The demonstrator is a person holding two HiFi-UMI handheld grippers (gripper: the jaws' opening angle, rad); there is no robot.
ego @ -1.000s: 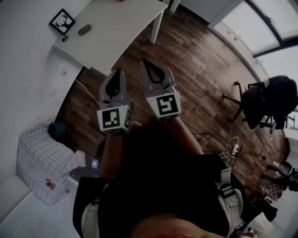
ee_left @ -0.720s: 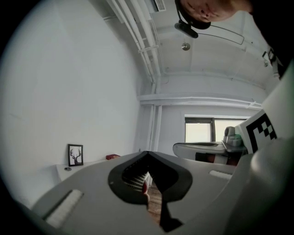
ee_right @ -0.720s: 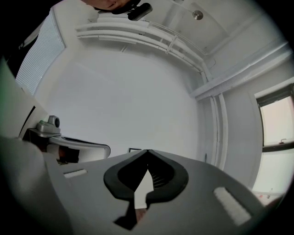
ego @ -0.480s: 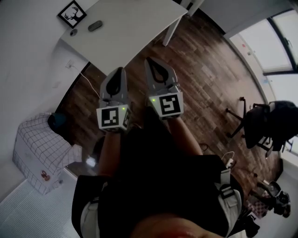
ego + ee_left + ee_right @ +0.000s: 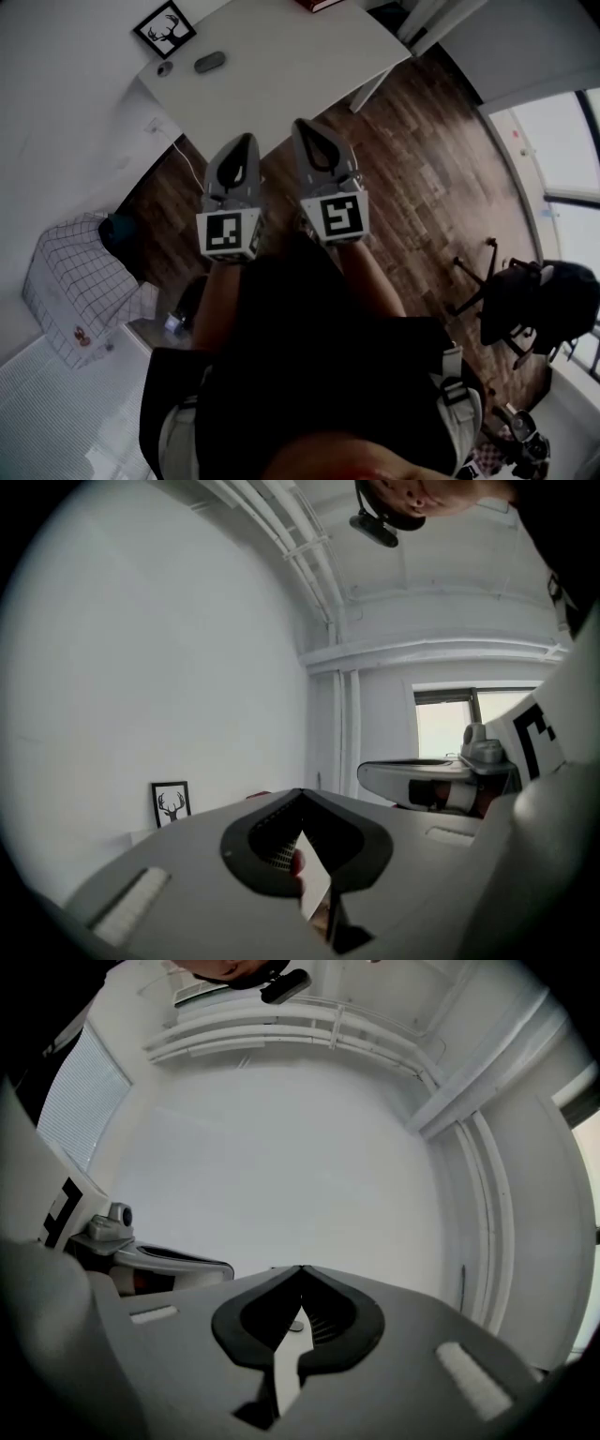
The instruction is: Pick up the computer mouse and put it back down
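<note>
Dark wood-plank floor [image 5: 422,169] fills most of the head view, and a white rectangular tabletop [image 5: 291,56] stands against a white wall ahead of both tools. The person holds two grey tools side by side, level and pointing toward that tabletop, well short of it.

The left tool [image 5: 244,141] has its jaws pressed together with nothing between them. The right tool [image 5: 302,124] is also closed and empty. Each tool's own view shows its closed tips against bare white wall.

The grey oval computer mouse [image 5: 209,63] lies on the tabletop near the wall. It is ahead of the left tool, slightly to that tool's left, and well apart from both tools. Its long axis runs roughly crosswise to the line the tools point along.

Just beside the mouse, further to the left, sit a small dark round object [image 5: 165,68] and a black-framed deer picture [image 5: 165,28] at the wall. A white box with a black grid pattern [image 5: 70,291] sits on the floor to the left tool's left. A black office chair [image 5: 539,305] stands far to the right tool's right.

The pickup appears not yet begun. The left tool looks nearer and better lined up with the mouse. It would have to open first, and probably turn to close across the mouse's short width.
</note>
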